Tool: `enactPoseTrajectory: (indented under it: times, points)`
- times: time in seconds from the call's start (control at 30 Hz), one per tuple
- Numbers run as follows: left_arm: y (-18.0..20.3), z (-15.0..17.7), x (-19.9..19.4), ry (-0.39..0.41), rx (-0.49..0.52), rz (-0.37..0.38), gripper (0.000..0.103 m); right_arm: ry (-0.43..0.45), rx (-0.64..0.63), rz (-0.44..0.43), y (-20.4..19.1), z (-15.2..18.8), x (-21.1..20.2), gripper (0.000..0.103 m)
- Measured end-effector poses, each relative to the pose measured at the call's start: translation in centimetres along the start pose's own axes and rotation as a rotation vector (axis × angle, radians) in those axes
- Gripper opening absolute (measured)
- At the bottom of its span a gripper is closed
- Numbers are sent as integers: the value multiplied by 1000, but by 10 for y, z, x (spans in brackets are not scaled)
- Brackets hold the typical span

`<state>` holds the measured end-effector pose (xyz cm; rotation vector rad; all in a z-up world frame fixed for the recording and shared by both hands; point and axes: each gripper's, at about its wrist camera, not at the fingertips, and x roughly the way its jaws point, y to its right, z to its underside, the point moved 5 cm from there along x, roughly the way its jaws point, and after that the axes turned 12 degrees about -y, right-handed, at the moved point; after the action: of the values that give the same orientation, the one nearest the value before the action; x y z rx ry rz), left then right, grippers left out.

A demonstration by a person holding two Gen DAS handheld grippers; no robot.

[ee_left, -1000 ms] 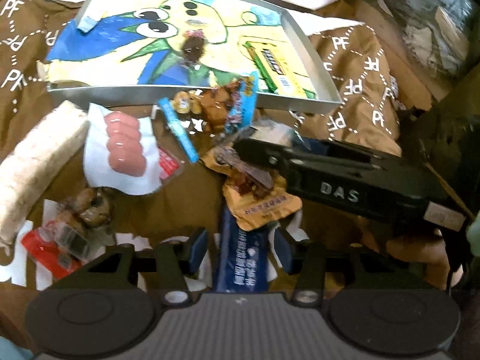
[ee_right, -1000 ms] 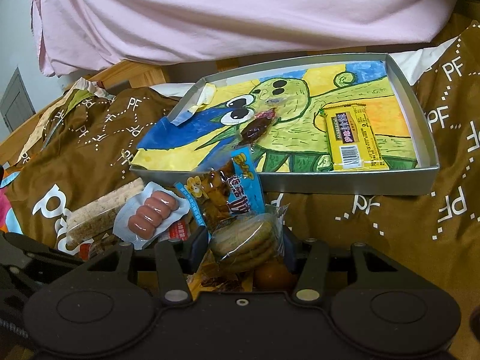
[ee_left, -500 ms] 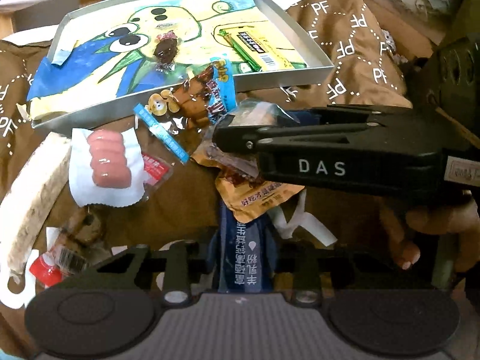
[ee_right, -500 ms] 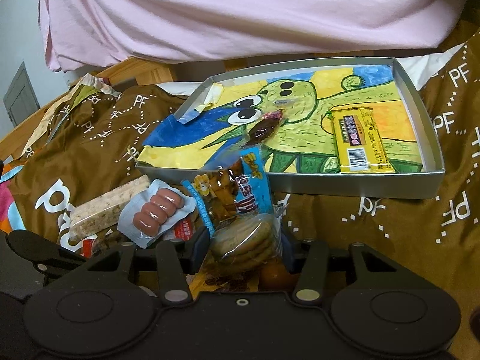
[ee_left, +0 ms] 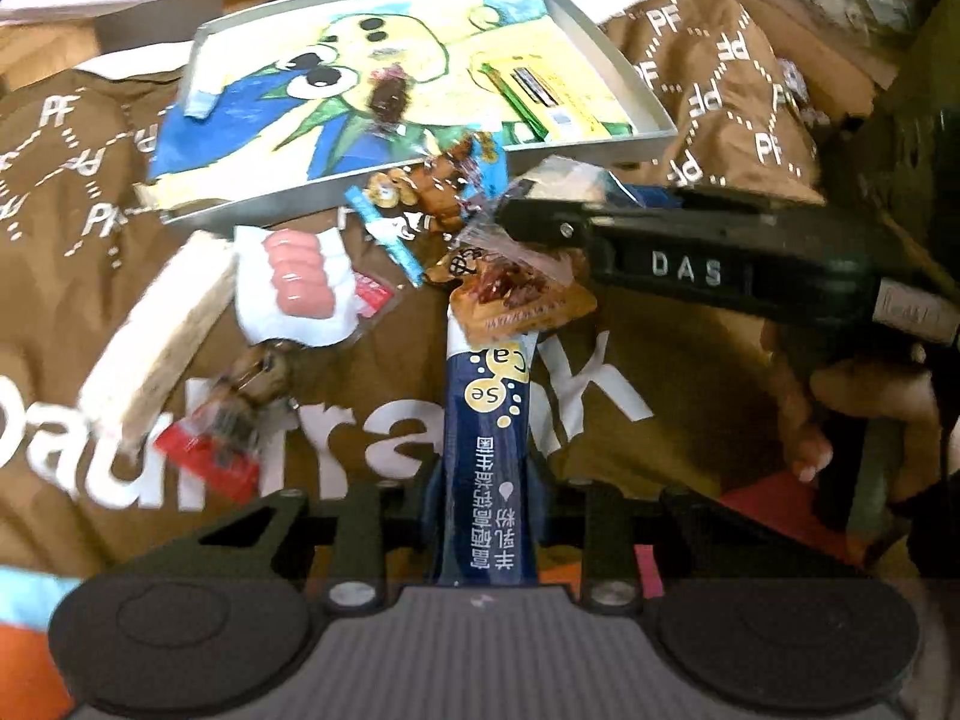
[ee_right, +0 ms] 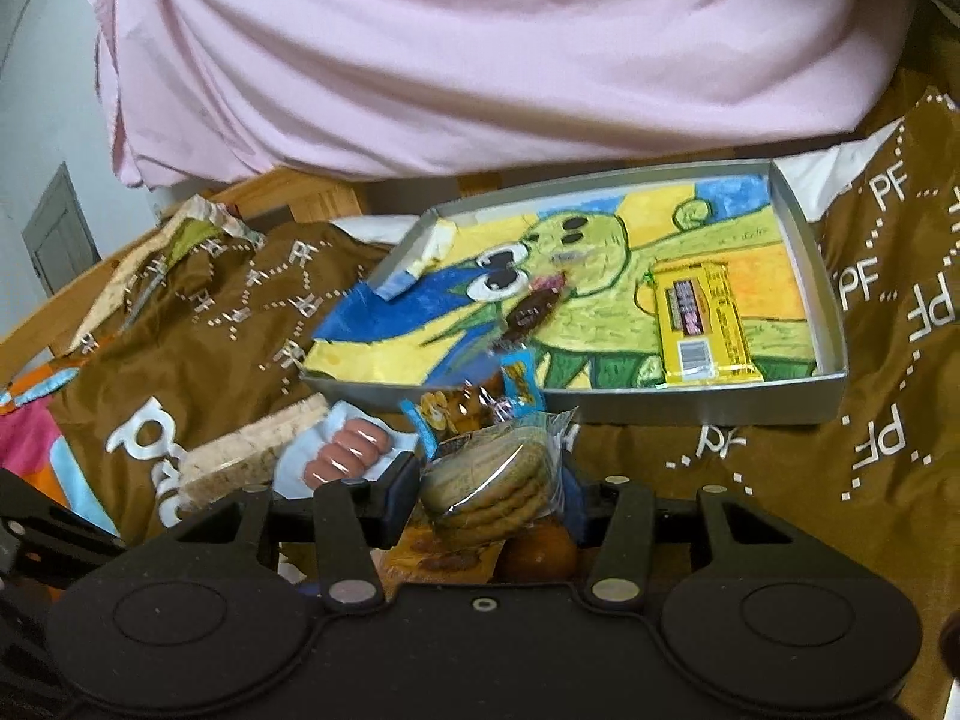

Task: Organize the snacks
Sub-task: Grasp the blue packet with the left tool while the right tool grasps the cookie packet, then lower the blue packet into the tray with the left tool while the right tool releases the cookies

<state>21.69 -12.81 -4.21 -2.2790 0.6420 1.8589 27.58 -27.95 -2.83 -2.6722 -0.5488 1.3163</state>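
Note:
My left gripper (ee_left: 483, 495) is shut on a dark blue stick packet (ee_left: 489, 444), which points away from me. An orange snack packet (ee_left: 519, 300) overlaps its far end. My right gripper (ee_right: 489, 489) is shut on a clear pack of round cookies (ee_right: 489, 480); from the left wrist view its black body (ee_left: 684, 267) reaches in from the right. Beyond lies a shallow silver tray (ee_right: 690, 414) lined with a cartoon drawing. It holds a yellow bar (ee_right: 699, 324) and a small brown candy (ee_right: 531, 312).
Loose snacks lie on the brown printed cloth (ee_left: 384, 396) in front of the tray: a sausage pack (ee_left: 300, 282), a pale rice bar (ee_left: 162, 348), a blue biscuit packet (ee_left: 432, 192) and a red packet (ee_left: 222, 450). A pink sheet (ee_right: 480, 60) hangs behind. A hand (ee_left: 840, 408) grips the right tool.
My left gripper has shut on the blue stick packet and drawn it up and back from the pile. The right gripper keeps the cookie pack and has risen a little.

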Motion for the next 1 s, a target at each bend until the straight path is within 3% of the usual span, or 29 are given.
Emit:
enactPoseTrajectory:
  times: [0.43, 0.63, 0.8, 1.0]
  points:
    - [6, -9, -57, 95, -71, -23, 31, 226, 47, 17, 10, -16, -37, 50]
    - [-10, -42, -66, 232, -150, -48, 31, 357, 65, 69, 25, -33, -42, 50]
    - [-24, -89, -69, 392, -196, -93, 31, 441, 48, 110, 32, -48, -34, 50]
    - [-43, -149, -56, 544, -270, -99, 32, 469, 64, 116, 46, -67, -12, 50]
